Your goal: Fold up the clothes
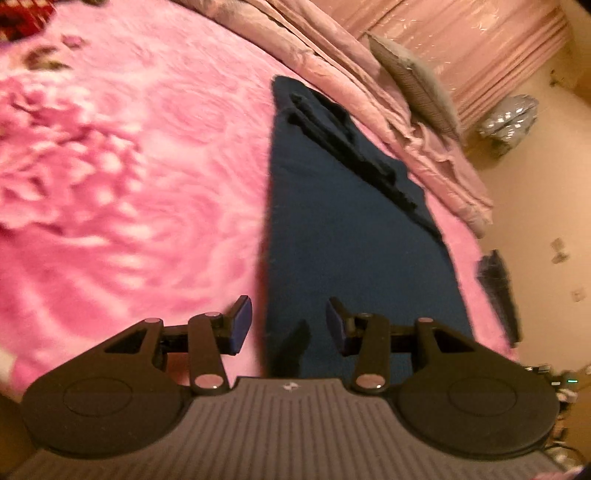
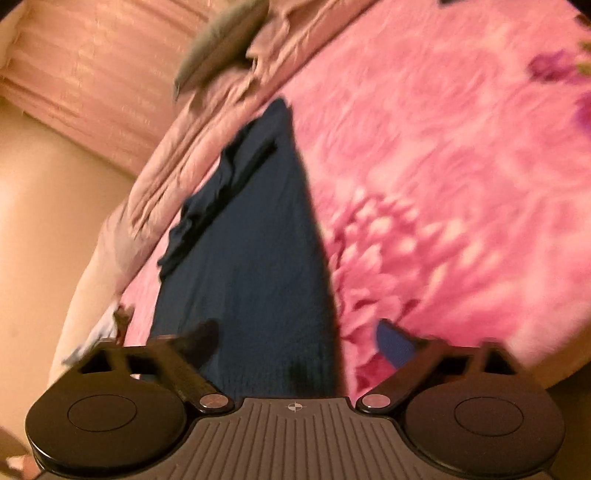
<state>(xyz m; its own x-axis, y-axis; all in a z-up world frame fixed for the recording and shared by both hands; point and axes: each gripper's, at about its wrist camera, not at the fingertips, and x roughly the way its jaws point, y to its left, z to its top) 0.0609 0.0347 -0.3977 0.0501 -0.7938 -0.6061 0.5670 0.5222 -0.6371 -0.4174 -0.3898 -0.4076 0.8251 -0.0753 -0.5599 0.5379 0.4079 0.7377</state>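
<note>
A dark navy garment point(image 1: 332, 229) lies flat in a long folded strip on the pink floral blanket point(image 1: 129, 166), with a bunched sleeve fold along its far right side. My left gripper point(image 1: 288, 325) is open and empty, just above the garment's near left edge. In the right wrist view the same garment point(image 2: 258, 240) runs away from me. My right gripper point(image 2: 299, 343) is open wide and empty, straddling the garment's near end. Both views are blurred by motion.
A rumpled dusty-pink quilt point(image 1: 369, 92) and a grey pillow point(image 1: 413, 81) lie along the bed's far edge. Pink curtains point(image 1: 480, 33) hang behind. The beige floor point(image 1: 535, 184) lies beyond the bed, with a silvery object point(image 1: 509, 118) on it.
</note>
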